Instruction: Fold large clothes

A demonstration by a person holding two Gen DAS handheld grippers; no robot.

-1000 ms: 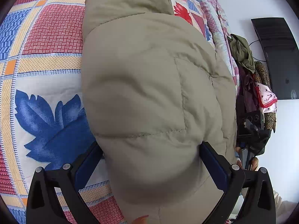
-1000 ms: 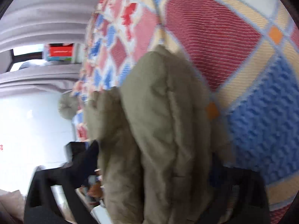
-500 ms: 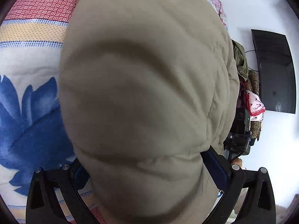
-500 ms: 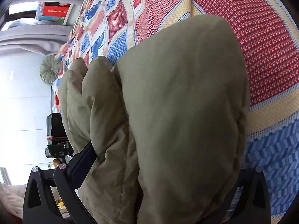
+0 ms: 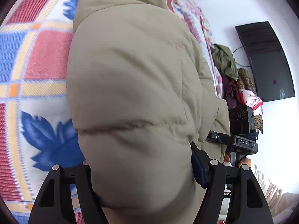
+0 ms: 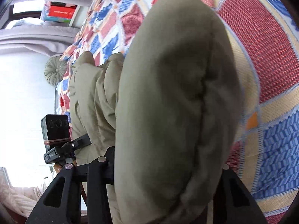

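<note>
A puffy khaki padded jacket (image 5: 130, 85) fills both views above a patterned bedspread (image 5: 37, 59). My left gripper (image 5: 142, 169) is shut on a thick fold of the jacket; its fingers (image 5: 198, 166) press into the padding from both sides. My right gripper (image 6: 166, 168) is shut on another thick fold of the same jacket (image 6: 177, 93). Each view shows the other gripper's camera block beside the jacket: in the left wrist view (image 5: 241, 119), in the right wrist view (image 6: 56, 128). The fingertips are buried in fabric.
The bedspread (image 6: 261, 56) has red, blue and yellow squares. A pile of clothes (image 5: 231, 74) hangs by the bed's far edge, under a black wall screen (image 5: 267, 59). A round cushion (image 6: 55, 71) and curtains (image 6: 37, 35) lie at the far end.
Both grippers have kept hold of the jacket and shifted with it; the bundle has swung nearer and then back, showing more bedspread on the left now.
</note>
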